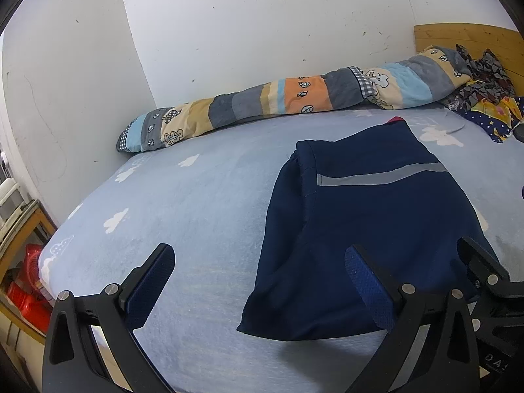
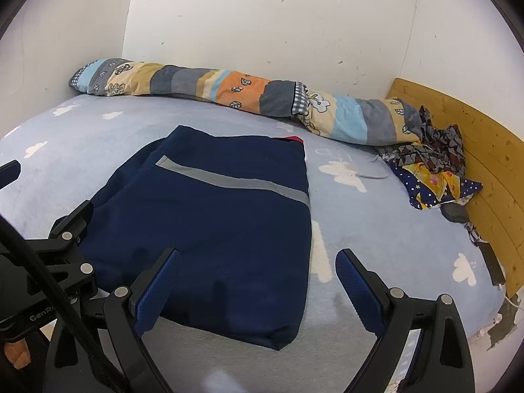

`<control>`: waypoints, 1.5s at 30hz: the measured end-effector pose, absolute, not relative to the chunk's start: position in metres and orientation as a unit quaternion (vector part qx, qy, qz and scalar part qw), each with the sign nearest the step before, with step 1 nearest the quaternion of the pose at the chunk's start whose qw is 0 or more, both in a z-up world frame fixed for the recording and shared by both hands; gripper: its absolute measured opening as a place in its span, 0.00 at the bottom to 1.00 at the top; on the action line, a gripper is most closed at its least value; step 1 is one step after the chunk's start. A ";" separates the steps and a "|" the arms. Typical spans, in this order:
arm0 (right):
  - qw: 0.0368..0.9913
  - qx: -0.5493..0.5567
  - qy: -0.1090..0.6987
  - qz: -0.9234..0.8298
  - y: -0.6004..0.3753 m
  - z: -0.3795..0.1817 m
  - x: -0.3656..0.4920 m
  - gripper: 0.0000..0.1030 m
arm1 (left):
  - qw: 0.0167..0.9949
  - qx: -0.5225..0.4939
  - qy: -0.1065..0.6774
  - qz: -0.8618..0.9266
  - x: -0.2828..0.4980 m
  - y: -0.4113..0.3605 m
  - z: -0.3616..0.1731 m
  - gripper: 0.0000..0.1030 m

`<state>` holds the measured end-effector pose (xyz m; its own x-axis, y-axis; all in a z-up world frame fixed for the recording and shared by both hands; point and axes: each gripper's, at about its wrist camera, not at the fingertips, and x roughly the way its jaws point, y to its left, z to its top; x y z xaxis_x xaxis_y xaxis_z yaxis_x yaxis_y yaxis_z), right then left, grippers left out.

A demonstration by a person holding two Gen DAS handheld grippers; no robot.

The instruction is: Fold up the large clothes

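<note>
A navy garment (image 1: 366,222) with a grey reflective stripe lies folded into a flat rectangle on the light blue bed sheet (image 1: 196,203). It also shows in the right wrist view (image 2: 222,222). My left gripper (image 1: 258,268) is open and empty, just above the garment's near left corner. My right gripper (image 2: 258,271) is open and empty, over the garment's near right edge. The right gripper's frame (image 1: 484,275) shows at the left wrist view's right edge, and the left gripper's frame (image 2: 68,229) at the right wrist view's left edge.
A rolled patchwork quilt (image 1: 294,98) lies along the white wall at the back. A pile of patterned clothes (image 2: 435,167) sits against the wooden headboard (image 2: 484,150). A wooden shelf with red items (image 1: 29,288) stands left of the bed.
</note>
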<state>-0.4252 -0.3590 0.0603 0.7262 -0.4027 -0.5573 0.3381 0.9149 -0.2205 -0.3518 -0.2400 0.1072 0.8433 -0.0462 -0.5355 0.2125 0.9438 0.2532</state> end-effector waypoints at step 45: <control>0.925 -0.053 0.317 -0.202 -0.366 0.054 -0.425 0.95 | 0.948 0.154 0.268 -0.076 -0.351 -0.238 0.108 1.00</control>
